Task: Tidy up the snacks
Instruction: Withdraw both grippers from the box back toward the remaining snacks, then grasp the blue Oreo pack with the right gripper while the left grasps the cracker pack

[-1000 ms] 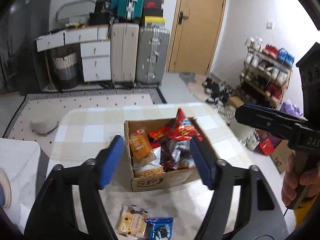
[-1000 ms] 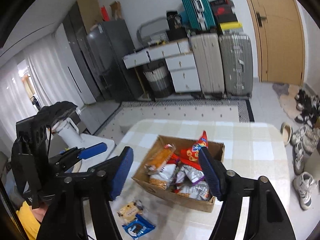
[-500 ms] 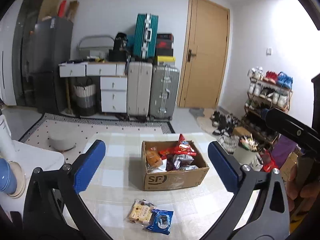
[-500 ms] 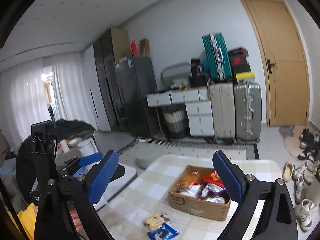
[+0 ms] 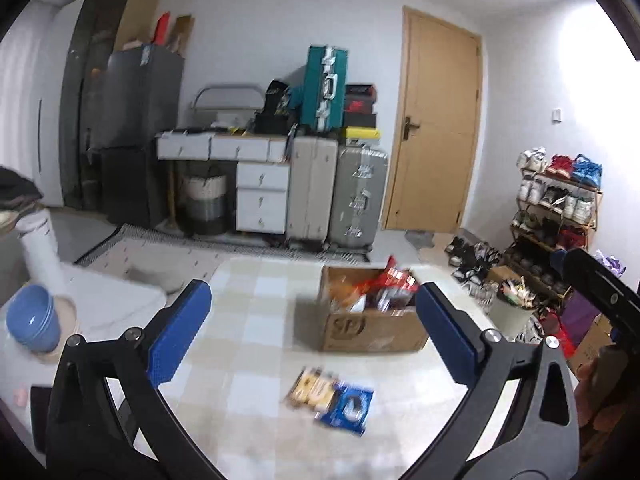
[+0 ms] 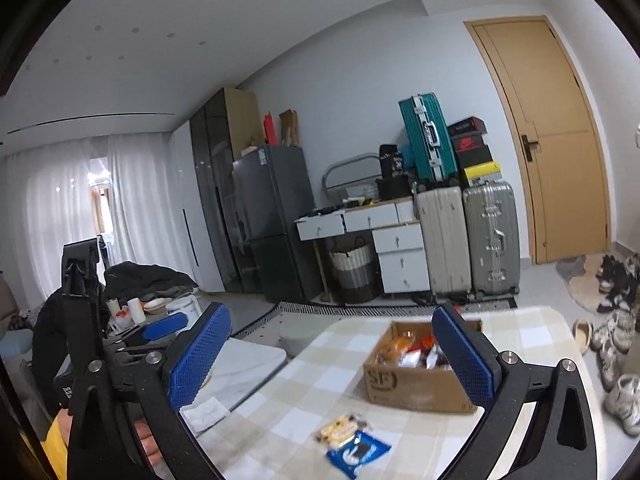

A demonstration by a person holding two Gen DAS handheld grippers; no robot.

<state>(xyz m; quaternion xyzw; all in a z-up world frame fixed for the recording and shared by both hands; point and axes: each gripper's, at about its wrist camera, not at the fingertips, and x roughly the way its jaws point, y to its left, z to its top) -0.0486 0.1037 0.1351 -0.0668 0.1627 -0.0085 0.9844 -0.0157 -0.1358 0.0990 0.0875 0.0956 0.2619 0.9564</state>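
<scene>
A cardboard box (image 5: 372,332) (image 6: 412,388) full of snack bags sits on the checked table (image 5: 248,320) (image 6: 320,380). In front of it lie a yellow cookie pack (image 5: 312,390) (image 6: 340,430) and a blue cookie pack (image 5: 348,406) (image 6: 358,450), side by side. My left gripper (image 5: 310,296) is open and empty, held back from the box and above the table. My right gripper (image 6: 330,314) has its jaws opening wide with nothing between them, also well short of the box.
Blue bowls (image 5: 34,316) stand on a white side table (image 6: 248,364) to the left. A small bin (image 5: 514,312), shoes and a shoe rack (image 5: 556,208) are on the right. Suitcases (image 5: 336,196) and drawers line the far wall.
Both grippers have opened wide and pulled back from the box, which now looks smaller and farther. The views have tilted up, showing more of the room.
</scene>
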